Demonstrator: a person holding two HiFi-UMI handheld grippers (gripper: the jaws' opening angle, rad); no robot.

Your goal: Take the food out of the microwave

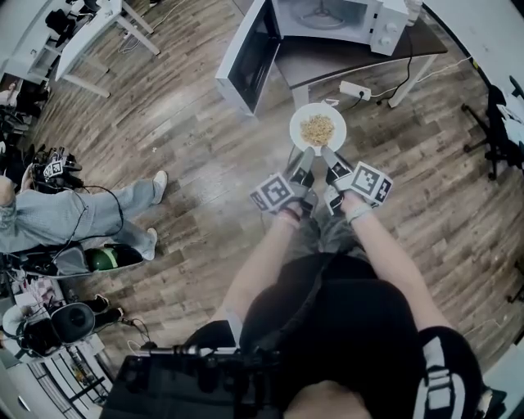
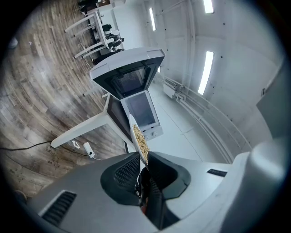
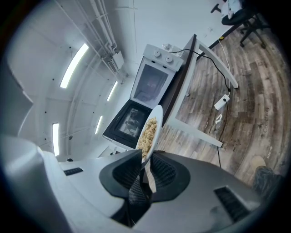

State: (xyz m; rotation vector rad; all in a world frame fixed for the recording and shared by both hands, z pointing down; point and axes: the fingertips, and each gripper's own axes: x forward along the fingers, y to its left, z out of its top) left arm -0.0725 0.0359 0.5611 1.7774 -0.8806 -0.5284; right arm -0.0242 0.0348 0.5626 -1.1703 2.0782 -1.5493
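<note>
Carry-out step under way: left tool (image 1: 304,157) and right tool (image 1: 330,157) each clamping near rim of round white plate of pale yellow food (image 1: 318,129), holding it above wooden floor (image 1: 205,147), well clear of open white microwave (image 1: 336,16). Next move calling for level set-down spot, probably dark tabletop (image 1: 344,56), without tilting plate.

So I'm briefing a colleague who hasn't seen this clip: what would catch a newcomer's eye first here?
First comes the round white plate of pale yellowish food, held out over the wooden floor. Its near rim is pinched in the jaws of the left gripper and the right gripper. Beyond it, the white microwave stands on a dark-topped table with its door swung wide open.
</note>
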